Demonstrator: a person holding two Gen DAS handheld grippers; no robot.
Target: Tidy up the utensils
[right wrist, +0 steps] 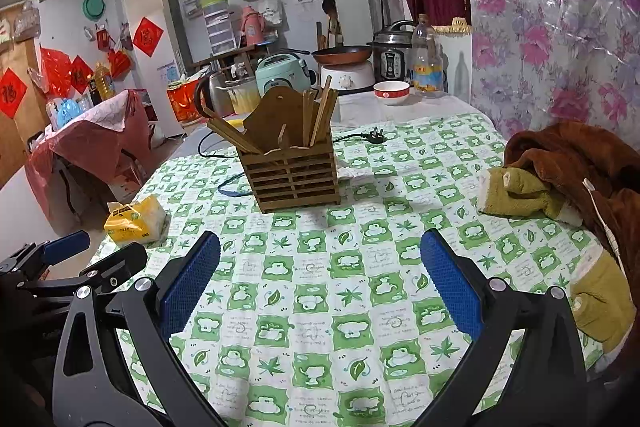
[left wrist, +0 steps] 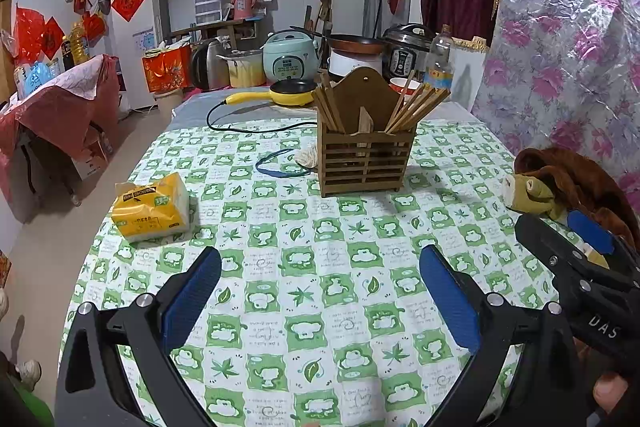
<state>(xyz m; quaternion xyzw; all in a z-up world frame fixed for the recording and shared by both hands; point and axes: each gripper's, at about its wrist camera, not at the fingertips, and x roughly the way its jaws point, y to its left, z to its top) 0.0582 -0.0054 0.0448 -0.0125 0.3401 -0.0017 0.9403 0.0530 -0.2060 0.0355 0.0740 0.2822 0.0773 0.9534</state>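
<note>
A slatted wooden utensil holder (left wrist: pixel 366 157) (right wrist: pixel 294 173) stands upright near the middle of the green-checked tablecloth (left wrist: pixel 304 267). Several wooden chopsticks (left wrist: pixel 416 107) (right wrist: pixel 318 115) lean out of its compartments on both sides. My left gripper (left wrist: pixel 320 267) hovers over the cloth in front of the holder, well short of it, jaws wide apart with nothing between them. My right gripper (right wrist: pixel 320 255) is likewise open and empty, a little to the right of the holder. In the left wrist view the right gripper (left wrist: pixel 568 239) shows at the right edge; the left gripper (right wrist: pixel 96 251) shows at the right wrist view's left edge.
A yellow tissue pack (left wrist: pixel 152 207) (right wrist: pixel 134 219) lies at the table's left edge. A brown and olive garment (right wrist: pixel 572 179) is heaped on the right. A blue band (left wrist: pixel 280 167), a yellow electric pan (left wrist: pixel 288 93) with its black cord, a red bowl (right wrist: pixel 391 91) and cookers sit behind the holder.
</note>
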